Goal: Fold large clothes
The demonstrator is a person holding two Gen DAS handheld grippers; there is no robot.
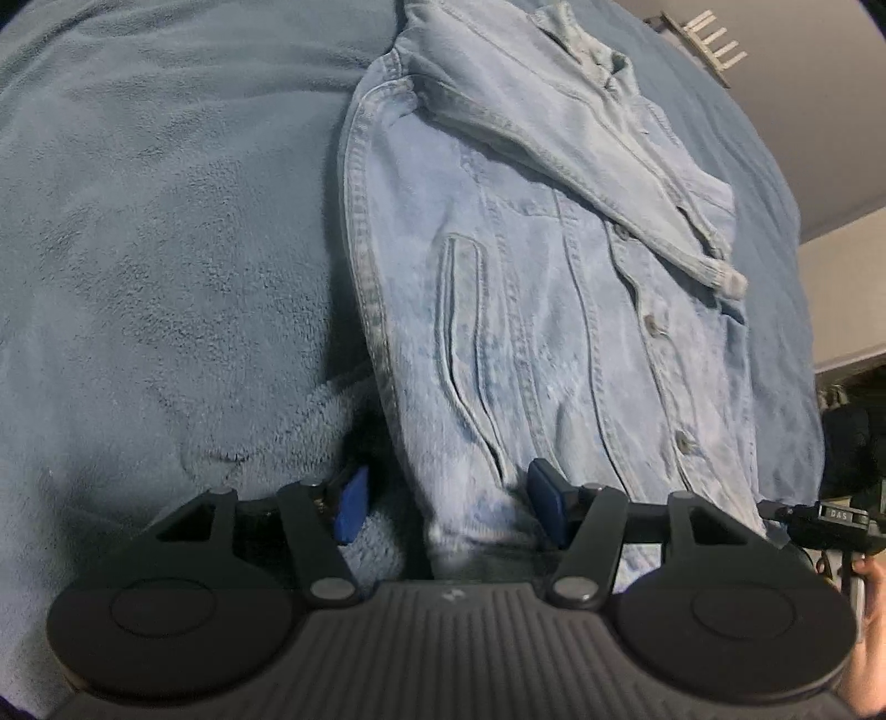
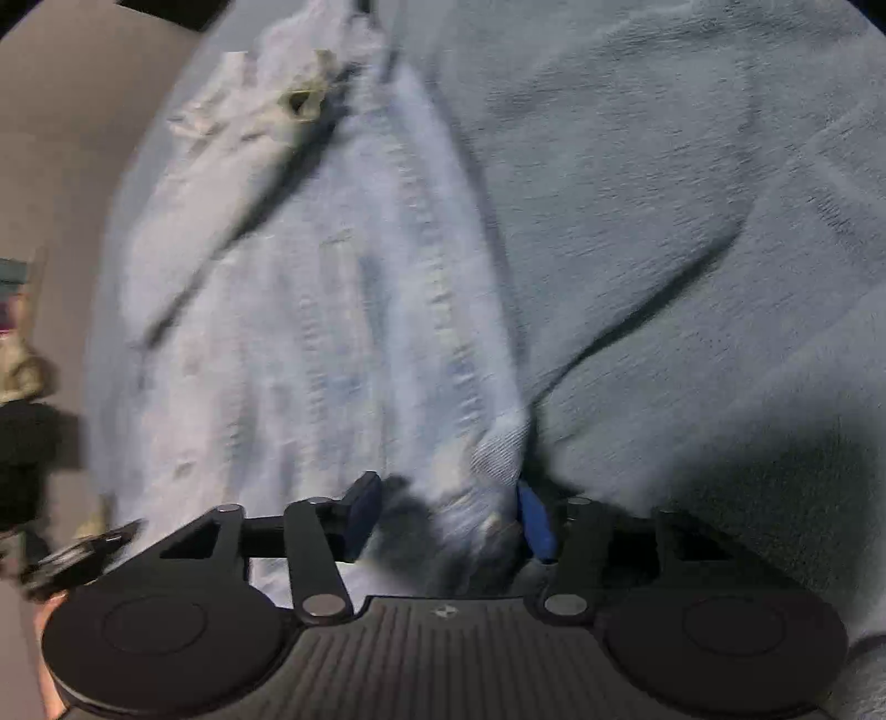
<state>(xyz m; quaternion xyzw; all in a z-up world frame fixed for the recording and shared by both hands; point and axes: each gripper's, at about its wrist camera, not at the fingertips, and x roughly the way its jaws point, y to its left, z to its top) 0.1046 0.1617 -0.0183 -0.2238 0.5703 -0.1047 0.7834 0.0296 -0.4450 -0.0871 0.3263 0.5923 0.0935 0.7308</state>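
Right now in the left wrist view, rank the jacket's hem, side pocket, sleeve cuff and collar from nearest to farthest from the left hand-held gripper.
1. Hem, between the open fingers of the left hand-held gripper.
2. Side pocket, centre, just beyond.
3. Sleeve cuff, to the right.
4. Collar, top, on the denim jacket.

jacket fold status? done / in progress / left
Done: the denim jacket lies flat on the blue blanket, with a sleeve already folded across its front. In hand: both hand-held grippers sit open at the hem, left and right, each straddling a hem corner, not yet clamped. Left: grip the hem and fold the body up; right view is blurred.
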